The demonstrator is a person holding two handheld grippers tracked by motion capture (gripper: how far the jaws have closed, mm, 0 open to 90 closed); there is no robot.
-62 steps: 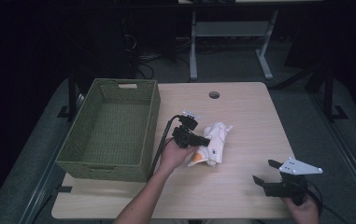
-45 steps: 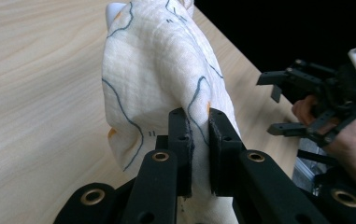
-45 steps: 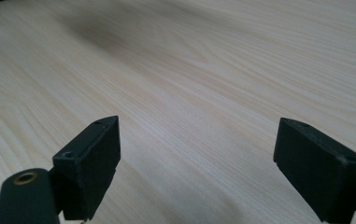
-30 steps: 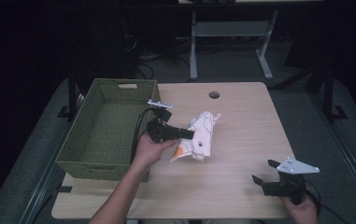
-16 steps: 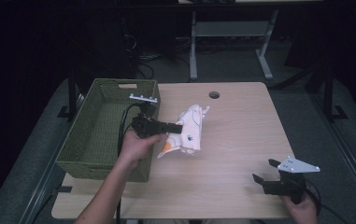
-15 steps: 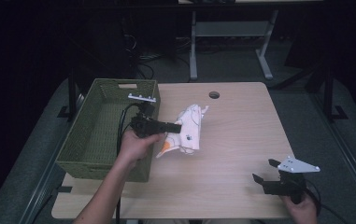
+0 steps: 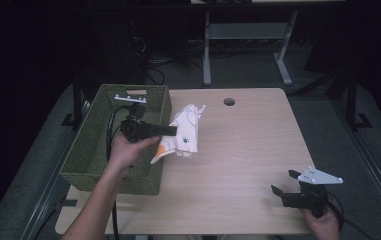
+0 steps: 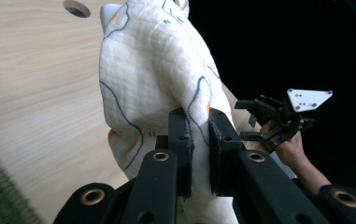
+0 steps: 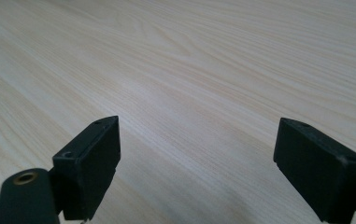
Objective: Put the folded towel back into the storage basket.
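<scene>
Seen from above, a person sits at a pale wooden desk point(image 7: 248, 145) with a two-jaw gripper in each hand. The left gripper point(image 7: 170, 131) has its jaws pressed together on a fold of a white cloth point(image 7: 184, 132) printed with thin blue lines and orange patches. Two seconds ago this cloth lay bunched near the middle of the desk with the gripper just reaching it; since then it has been lifted clear and carried steadily to the left. It now hangs in the air just beside the right wall of a green woven basket point(image 7: 95, 150), which stands at the left side of the desk, while the holding hand is already over the basket. In the left gripper view, the two black jaws pinch the cloth point(image 8: 157, 79) tightly, with fabric draping above and below them. The right gripper point(image 7: 283, 192) has not moved: it rests near the desk's front right corner, jaws spread wide over bare wood, as the right gripper view confirms. Judging by the leftward travel, the cloth seems bound for the basket, and only a short carry and a release appear to remain.
</scene>
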